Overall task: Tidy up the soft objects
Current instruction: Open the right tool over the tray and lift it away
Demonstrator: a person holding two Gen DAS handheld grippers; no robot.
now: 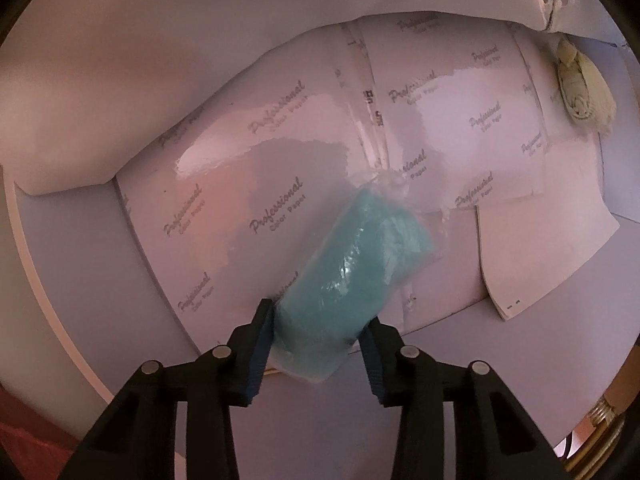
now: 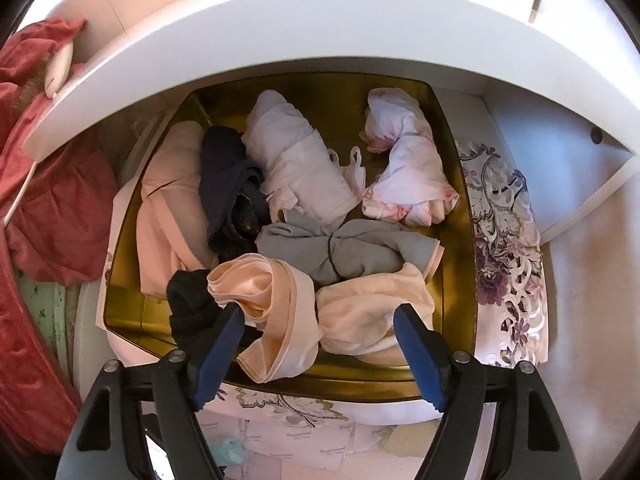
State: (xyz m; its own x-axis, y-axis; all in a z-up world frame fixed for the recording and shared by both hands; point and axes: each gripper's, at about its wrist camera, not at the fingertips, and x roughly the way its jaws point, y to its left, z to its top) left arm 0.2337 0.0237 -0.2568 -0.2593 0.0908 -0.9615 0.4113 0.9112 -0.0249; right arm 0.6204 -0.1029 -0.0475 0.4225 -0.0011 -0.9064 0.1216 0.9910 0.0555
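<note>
The teal roll (image 1: pixel 344 276), wrapped in clear plastic, is clamped at its near end by the left gripper (image 1: pixel 318 338) over glossy printed paper (image 1: pixel 224 184). The right gripper (image 2: pixel 318 326) is held apart, empty, above rolled clothes (image 2: pixel 304 168) in a gold tin (image 2: pixel 460 200)

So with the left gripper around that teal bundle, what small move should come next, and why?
Probably lift it a little. The left gripper has its pads against both sides of the plastic-wrapped teal bundle, which lies on the glossy printed paper. The right gripper is open over the gold tin of rolled garments, likely the destination.
</note>
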